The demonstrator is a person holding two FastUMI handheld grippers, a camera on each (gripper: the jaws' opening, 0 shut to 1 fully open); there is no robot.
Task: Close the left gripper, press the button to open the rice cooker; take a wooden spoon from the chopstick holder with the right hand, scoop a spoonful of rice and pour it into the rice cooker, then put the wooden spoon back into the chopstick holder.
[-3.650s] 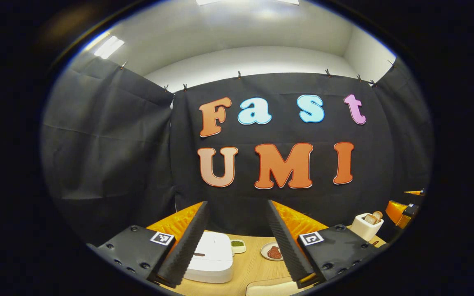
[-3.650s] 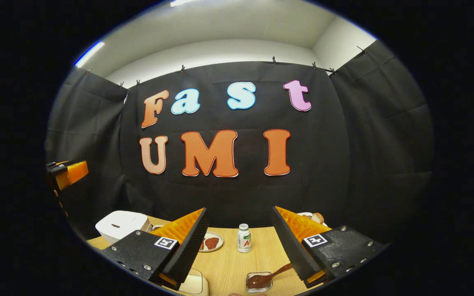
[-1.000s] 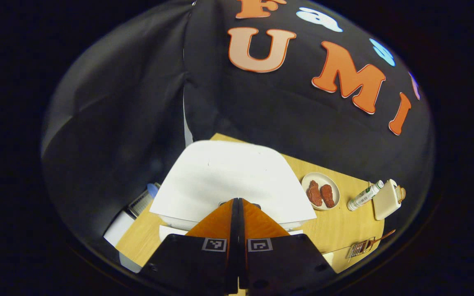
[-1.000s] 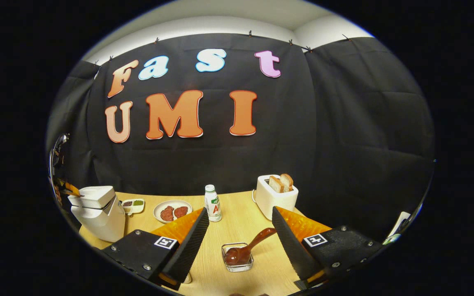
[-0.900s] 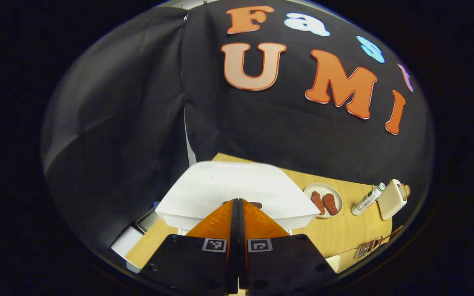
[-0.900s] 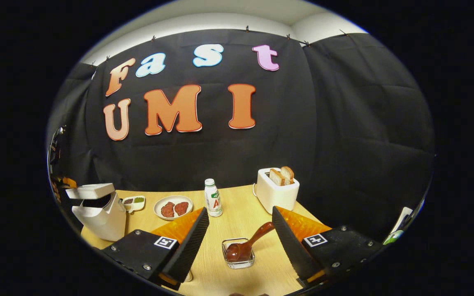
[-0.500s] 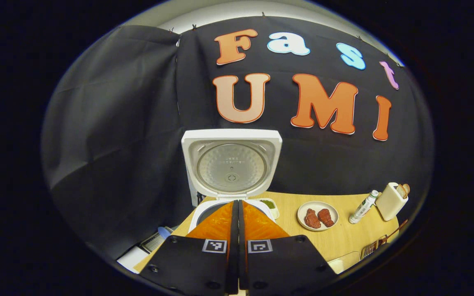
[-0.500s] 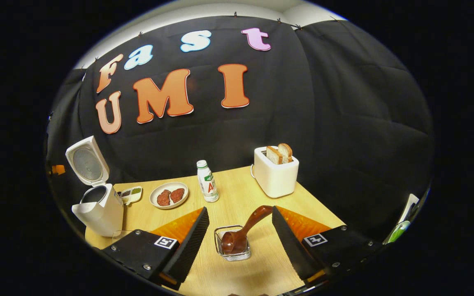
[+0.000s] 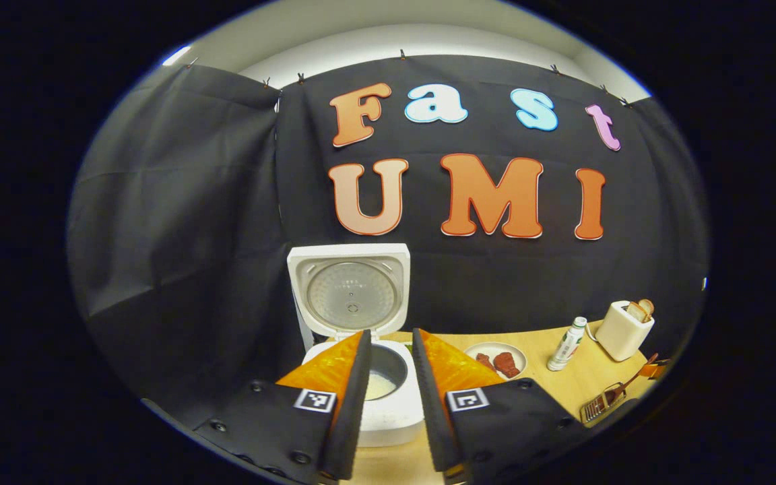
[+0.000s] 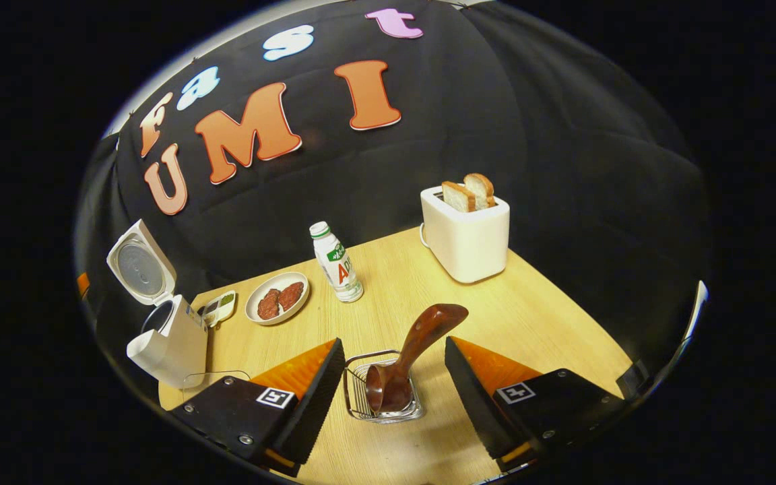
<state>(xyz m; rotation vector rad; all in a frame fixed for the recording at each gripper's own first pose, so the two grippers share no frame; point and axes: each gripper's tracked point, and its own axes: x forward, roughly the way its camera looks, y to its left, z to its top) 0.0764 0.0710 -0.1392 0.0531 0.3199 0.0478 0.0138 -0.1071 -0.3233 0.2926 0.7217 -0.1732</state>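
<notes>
On wood table [image 10: 550, 323], rice cooker [image 9: 388, 397] lid up, black cloth bkgd [image 10: 563, 135]

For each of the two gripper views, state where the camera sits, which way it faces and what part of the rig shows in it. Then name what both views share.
Left gripper view: rides on the left tool, close above the open rice cooker, facing its raised lid and the booth wall; its two fingers show at the bottom, slightly apart.
Right gripper view: rides on the right tool, tilted down at the table, facing the wooden spoon in the wire chopstick holder; its fingers are spread wide either side.
Shared: rice cooker, plate, bottle, toaster, spoon and holder.
</notes>
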